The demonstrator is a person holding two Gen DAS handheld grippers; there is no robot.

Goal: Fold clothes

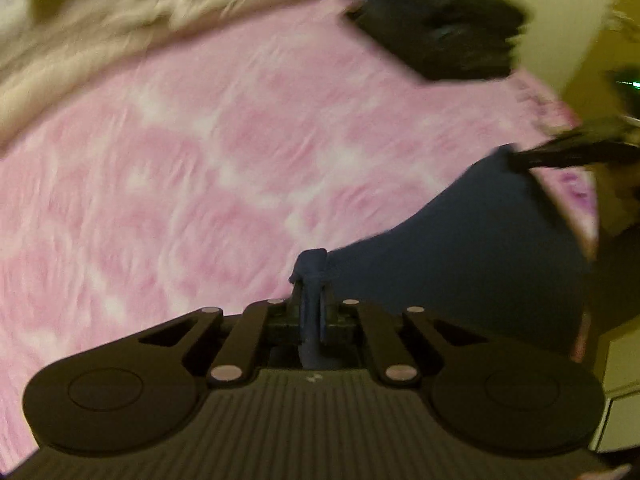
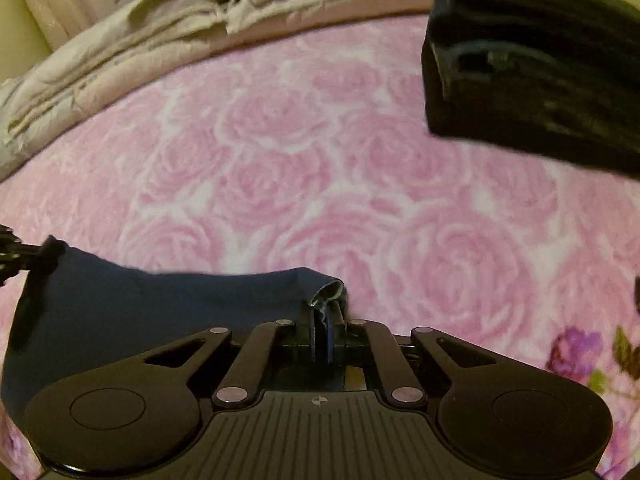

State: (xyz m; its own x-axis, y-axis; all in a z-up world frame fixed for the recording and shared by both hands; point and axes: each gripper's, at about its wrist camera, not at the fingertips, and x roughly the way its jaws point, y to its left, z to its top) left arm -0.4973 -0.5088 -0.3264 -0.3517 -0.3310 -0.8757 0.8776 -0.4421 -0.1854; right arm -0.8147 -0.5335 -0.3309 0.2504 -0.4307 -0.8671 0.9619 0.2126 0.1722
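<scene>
Navy cloth (image 2: 160, 312) stretched between both tools, raised just above pink rose blanket (image 2: 304, 152). Left gripper (image 1: 311, 280) clenched on one corner; right gripper (image 2: 326, 304) clamped on the opposite corner. Farther back, folded dark stack (image 2: 532, 64) lying on the blanket. Beyond that, rumpled beige bedding (image 2: 168, 28) along the far edge.
</scene>
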